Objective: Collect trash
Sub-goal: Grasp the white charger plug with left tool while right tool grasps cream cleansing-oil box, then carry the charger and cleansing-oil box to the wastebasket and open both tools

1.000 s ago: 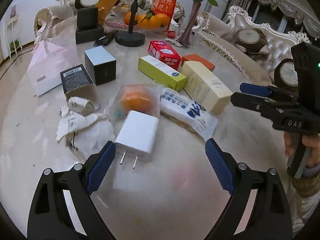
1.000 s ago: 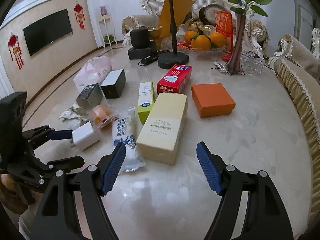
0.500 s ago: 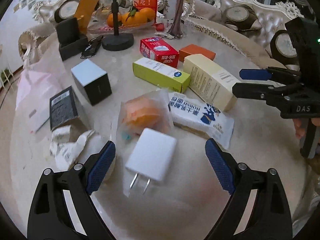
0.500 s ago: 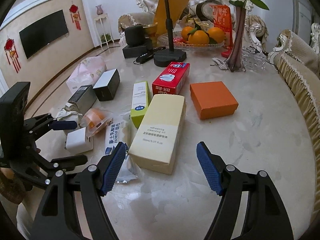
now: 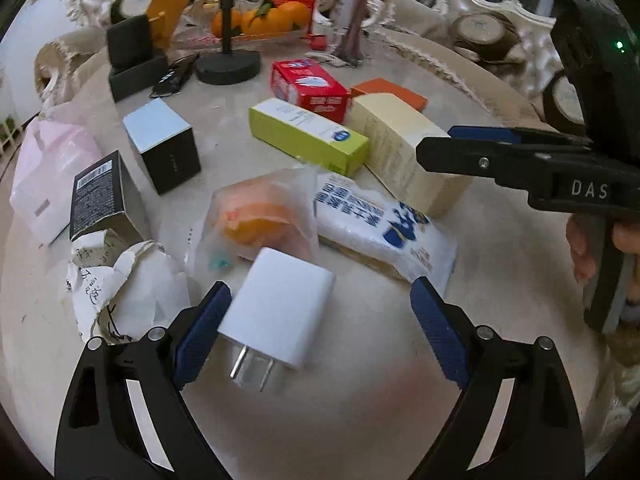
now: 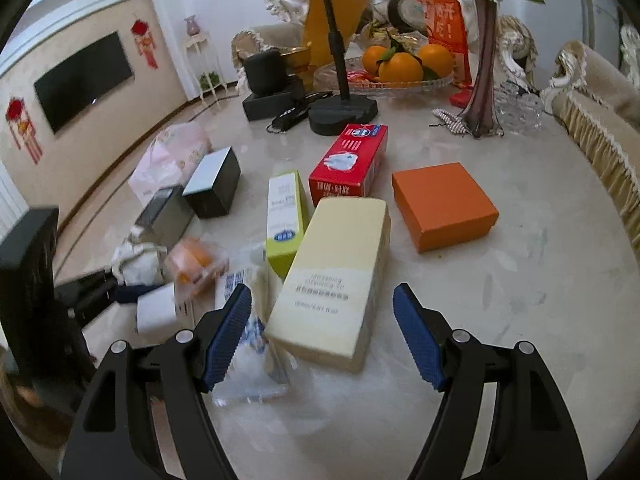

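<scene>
- Seven boxes on the desk [image 6: 520, 300]; three oranges [image 6: 400, 66] in the glass dish [image 6: 436, 82], upper centre.
- One white charger [image 5: 276, 312], lower centre, between the spread left gripper [image 5: 320, 336] jaws.
- Right gripper [image 6: 322, 336] apart, empty.

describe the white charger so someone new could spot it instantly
On the marble table, find the cluster of boxes and wrappers nearest the camera. The white charger lies in front of the clear bag holding something orange, beside crumpled paper. It alone has two metal prongs.

The right gripper [image 5: 476, 148] hides part of the pale yellow box [image 5: 400, 148]; the vase [image 5: 356, 20] is cut off above.
</scene>
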{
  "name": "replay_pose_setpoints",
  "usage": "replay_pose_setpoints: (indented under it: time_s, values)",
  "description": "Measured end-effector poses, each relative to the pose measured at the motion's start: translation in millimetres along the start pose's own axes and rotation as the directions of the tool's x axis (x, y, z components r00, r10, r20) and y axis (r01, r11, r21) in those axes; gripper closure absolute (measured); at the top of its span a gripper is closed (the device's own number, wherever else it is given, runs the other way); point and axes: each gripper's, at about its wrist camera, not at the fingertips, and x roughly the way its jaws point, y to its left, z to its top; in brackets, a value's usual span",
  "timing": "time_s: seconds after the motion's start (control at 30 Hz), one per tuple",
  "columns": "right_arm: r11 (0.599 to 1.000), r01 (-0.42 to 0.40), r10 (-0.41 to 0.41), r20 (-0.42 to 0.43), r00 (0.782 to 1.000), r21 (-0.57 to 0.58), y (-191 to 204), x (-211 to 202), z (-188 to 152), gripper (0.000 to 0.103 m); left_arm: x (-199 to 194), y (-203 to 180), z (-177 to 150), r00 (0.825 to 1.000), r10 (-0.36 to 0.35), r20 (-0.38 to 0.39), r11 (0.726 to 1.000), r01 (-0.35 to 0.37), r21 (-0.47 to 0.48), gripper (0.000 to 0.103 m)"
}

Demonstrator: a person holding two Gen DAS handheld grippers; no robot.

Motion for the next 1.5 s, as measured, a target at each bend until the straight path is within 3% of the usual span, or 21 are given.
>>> replay_pose_setpoints:
  time_s: [0.13,0.37,0.43,0.57,0.63,0.67,0.8,0.97,1.13,1.23,1.37,1.5]
  values:
    - [0.999,0.052,-0.051,-0.045,0.998,0.013,2,15,5,0.033,-1,7,4,1.0,-0.011,0.006,0.998,0.011,-0.063,0.014]
    - [0.995,0.092,-0.094,-0.078,0.993,-0.022,-2,21,-6,0.034,1,3,2,0.998,0.066,-0.001,0.998,-0.066,-0.023,0.016]
    - [0.996,0.084,-0.085,-0.075,0.994,-0.019,-5,18,-8,0.034,0,0,0,0.994,0.113,-0.001,0.994,-0.113,0.007,0.028]
    - [0.997,0.077,-0.077,-0.076,0.994,-0.01,-10,15,-9,0.034,-3,3,-2,0.991,0.131,0.003,0.991,-0.131,0.028,0.037]
    - [0.998,0.069,-0.07,-0.084,0.994,-0.009,-11,16,-10,0.039,-4,4,-3,0.989,0.148,0.008,0.988,-0.148,0.045,0.055]
    - [0.998,0.065,-0.065,-0.091,0.994,-0.008,-12,17,-11,0.055,-5,3,-3,0.988,0.152,0.013,0.987,-0.152,0.052,0.055]
    - [0.998,0.062,-0.061,-0.075,0.995,-0.001,-13,7,-18,0.056,-9,-4,-11,0.989,0.146,0.015,0.986,-0.147,0.079,0.062]
    - [0.999,0.045,-0.045,-0.054,0.998,-0.001,-14,-12,-27,0.056,-26,-18,-24,0.988,0.146,0.055,0.987,-0.15,0.066,0.062]
    - [1.0,0.002,-0.002,-0.015,1.0,-0.002,-9,-43,-40,0.056,-53,-37,-39,0.99,0.108,0.096,0.994,-0.11,0.026,0.062]
    - [0.998,-0.066,0.066,0.02,0.998,-0.006,-3,-76,-52,0.056,-82,-53,-49,0.988,0.075,0.137,0.997,-0.078,0.018,0.062]
    - [0.98,-0.188,0.191,0.038,0.981,-0.062,20,-133,-97,0.056,-132,-87,-78,0.981,0.059,0.187,0.998,-0.065,0.027,0.062]
    - [0.953,-0.291,0.292,-0.007,0.956,-0.084,44,-170,-160,0.056,-165,-121,-141,0.984,0.032,0.173,0.999,-0.031,-0.009,0.062]
